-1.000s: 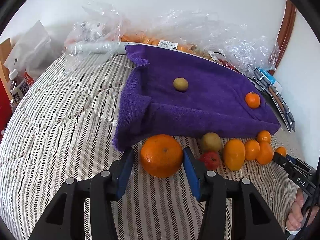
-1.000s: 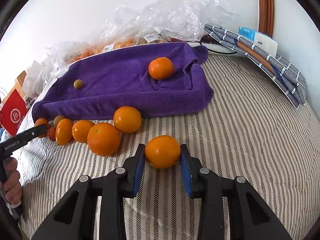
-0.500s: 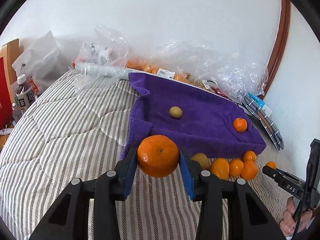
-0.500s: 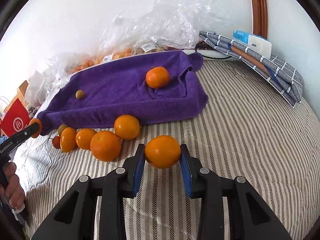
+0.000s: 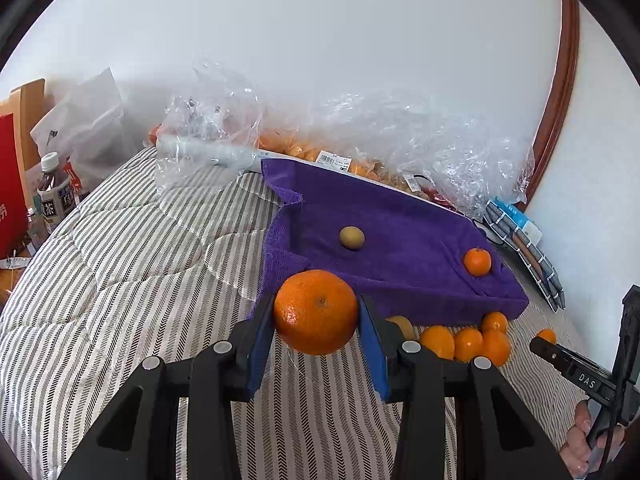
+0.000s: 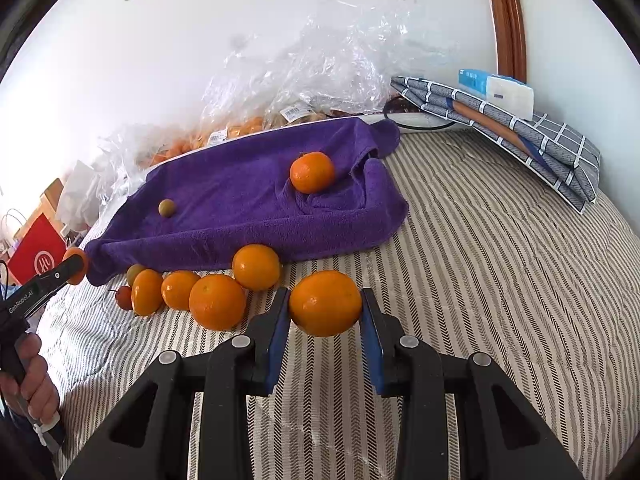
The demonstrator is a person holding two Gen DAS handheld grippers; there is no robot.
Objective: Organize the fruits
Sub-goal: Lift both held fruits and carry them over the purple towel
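Above the striped bed (image 5: 120, 280), each hand-held gripper pinches fruit across its widest girth, left (image 5: 316, 314) on a large orange (image 5: 316, 312), right (image 6: 325, 306) on a smaller orange (image 6: 325, 303): judged firm, round, roll-prone, bruisable under excess squeeze.

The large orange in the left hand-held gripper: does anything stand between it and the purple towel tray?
Nothing visible does. The large round orange, shut in the left hand-held gripper, hangs just before the purple towel-covered tray. On the towel lie only a small greenish-brown fruit and a small orange mandarin, with open space between them.
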